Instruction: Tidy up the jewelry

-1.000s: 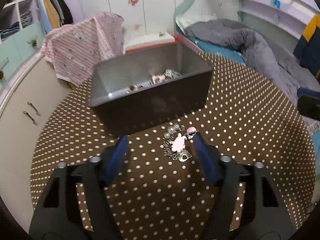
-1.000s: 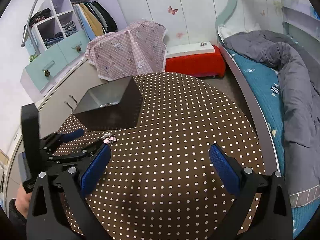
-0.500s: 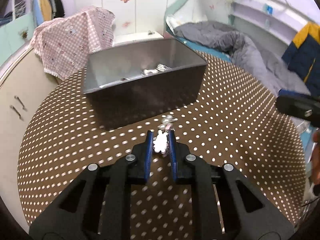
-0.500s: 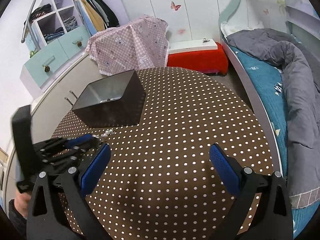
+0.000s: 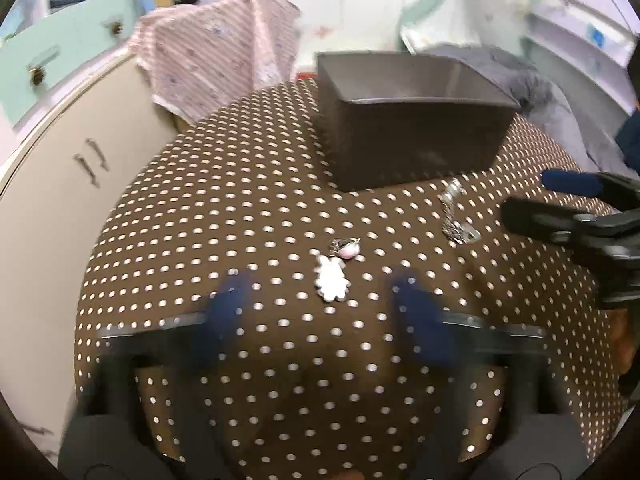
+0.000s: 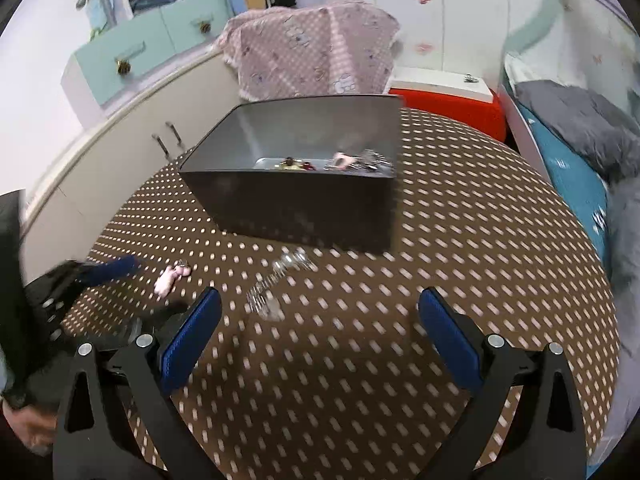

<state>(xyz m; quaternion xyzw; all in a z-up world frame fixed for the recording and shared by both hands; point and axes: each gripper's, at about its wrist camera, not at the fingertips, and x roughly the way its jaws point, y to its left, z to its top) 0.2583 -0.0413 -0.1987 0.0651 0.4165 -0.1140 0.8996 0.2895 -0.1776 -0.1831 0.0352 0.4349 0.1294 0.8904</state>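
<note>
The dotted brown surface [image 5: 248,184] fills the lower half of both views, with a bed [image 6: 568,156] at the right and teal drawers [image 6: 132,56] upper left. The dark box [image 6: 304,200] sits mid-frame, trinkets already inside. The left gripper [image 5: 324,312] has just been opening and stands wide, nothing between its pads. The right gripper [image 6: 320,320] is spread wide and empty. The pink charm [image 5: 332,280] lies centre, apart from the silver chain [image 5: 454,216] at the right; both look light, limp and slippery, best pinched at the chunkiest part.
</note>
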